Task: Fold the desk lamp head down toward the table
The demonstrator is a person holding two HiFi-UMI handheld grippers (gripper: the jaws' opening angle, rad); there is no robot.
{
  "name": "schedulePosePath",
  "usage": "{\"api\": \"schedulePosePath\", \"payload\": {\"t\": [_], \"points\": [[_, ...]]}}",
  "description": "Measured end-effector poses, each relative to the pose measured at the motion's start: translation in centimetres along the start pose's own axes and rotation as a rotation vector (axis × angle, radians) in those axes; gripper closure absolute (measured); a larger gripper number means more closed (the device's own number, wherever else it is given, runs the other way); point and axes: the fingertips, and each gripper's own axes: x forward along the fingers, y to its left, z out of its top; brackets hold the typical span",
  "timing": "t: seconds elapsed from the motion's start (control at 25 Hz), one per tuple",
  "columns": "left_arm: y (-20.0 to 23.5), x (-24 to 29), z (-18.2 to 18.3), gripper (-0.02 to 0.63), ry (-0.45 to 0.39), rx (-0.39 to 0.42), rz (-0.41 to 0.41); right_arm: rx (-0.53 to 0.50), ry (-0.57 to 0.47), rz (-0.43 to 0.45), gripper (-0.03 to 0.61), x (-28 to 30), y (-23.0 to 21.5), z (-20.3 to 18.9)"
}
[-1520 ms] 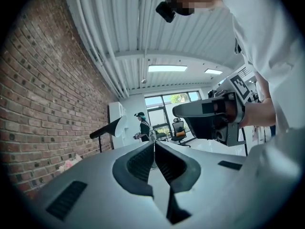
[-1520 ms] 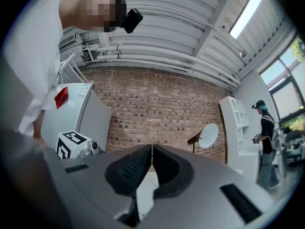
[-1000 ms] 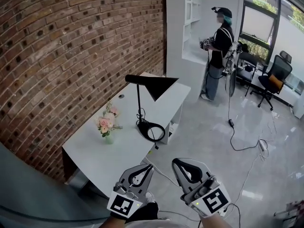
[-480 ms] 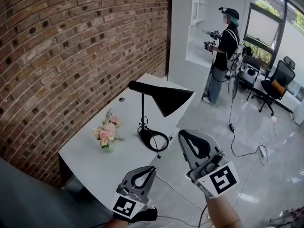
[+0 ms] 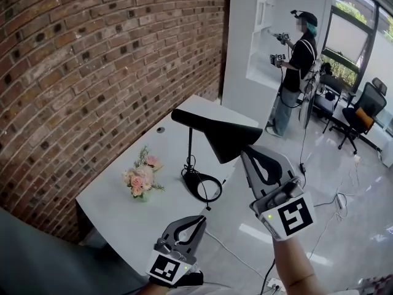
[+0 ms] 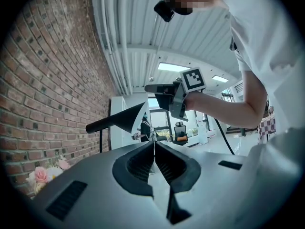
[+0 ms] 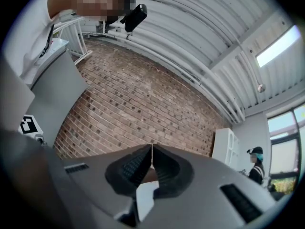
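The black desk lamp stands on the white table [image 5: 123,204]. Its cone head [image 5: 228,137] is held level on a thin stem above a round base [image 5: 201,184] ringed with black cable. My right gripper [image 5: 247,152] is raised with jaws shut and empty, its tip just under the wide mouth of the cone; I cannot tell if they touch. In the left gripper view the lamp head [image 6: 121,120] sits left of the right gripper [image 6: 164,95]. My left gripper [image 5: 201,220] hangs low near the table's front edge, shut and empty. The right gripper view shows only brick wall past its shut jaws.
A small vase of pink flowers [image 5: 141,180] stands on the table left of the lamp. The brick wall [image 5: 92,72] runs along the table's far side. Across the room a person [image 5: 298,66] holds grippers beside a white shelf unit; cables [image 5: 319,201] lie on the floor.
My right gripper has risen and moved forward from beside the left one up to the lamp head. The left gripper stayed low. The view has drawn closer to the table.
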Motion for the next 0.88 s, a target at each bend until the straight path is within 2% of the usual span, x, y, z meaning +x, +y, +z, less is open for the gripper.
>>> {"api": "schedulePosePath", "payload": {"t": [0.2,0.4,0.76,0.88], "points": [[1.2,0.7,-0.1,0.6,-0.004,0.001,0.002,-0.072,0.01,-0.004,0.559,1.9,-1.4,-0.3],[2.0,1.0,-0.6,0.6,0.002,-0.022,0.006,-0.08,0.071,-0.028,0.56,2.6,-2.2,-2.5],[2.2,1.5,-1.1,0.6,0.01,-0.033,-0.019,-0.035,0.11,-0.022,0.56,1.7,-1.8,-5.0],[2.1,1.6,-0.9,0.6,0.002,-0.032,-0.025,-0.061,0.138,-0.035,0.56,1.5,-1.5,-5.6]]}}
